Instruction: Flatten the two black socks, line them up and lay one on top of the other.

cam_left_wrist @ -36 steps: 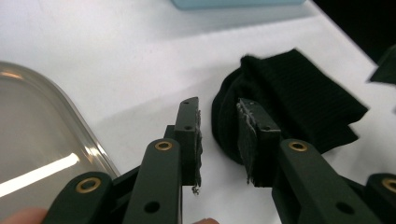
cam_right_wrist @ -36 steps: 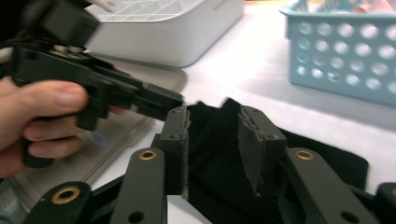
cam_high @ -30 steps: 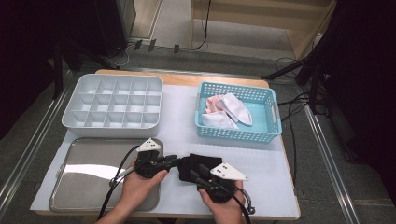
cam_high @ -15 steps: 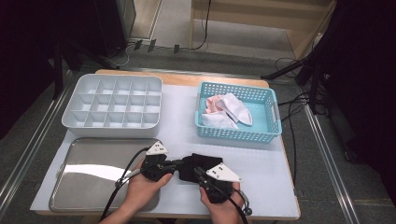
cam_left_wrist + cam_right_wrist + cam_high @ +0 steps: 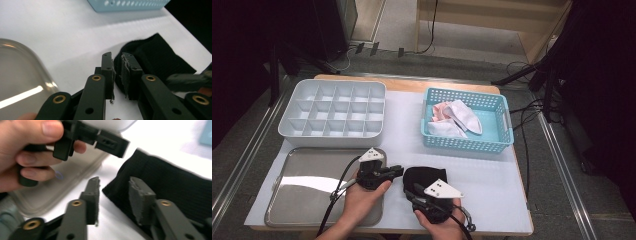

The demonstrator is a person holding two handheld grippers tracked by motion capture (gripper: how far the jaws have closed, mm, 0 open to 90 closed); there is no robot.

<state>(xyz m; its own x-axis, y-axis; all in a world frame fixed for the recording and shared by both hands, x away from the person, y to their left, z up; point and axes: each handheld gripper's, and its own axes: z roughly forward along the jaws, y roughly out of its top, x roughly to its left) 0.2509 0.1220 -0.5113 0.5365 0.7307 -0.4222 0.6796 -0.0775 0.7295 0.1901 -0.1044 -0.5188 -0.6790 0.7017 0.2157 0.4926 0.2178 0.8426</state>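
Lying on the white table (image 5: 492,180), black sock (image 5: 424,177); left gripper (image 5: 117,67) nearly closed at its edge, jaws just reopening slightly; right gripper (image 5: 113,192) half-open astride its corner, just widened, gripping nothing

No readable text, label, brand, number or sign appears on anything.

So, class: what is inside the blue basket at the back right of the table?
In the blue basket lie white cloths with a pinkish piece at their left. Whatever lies beneath them is covered.
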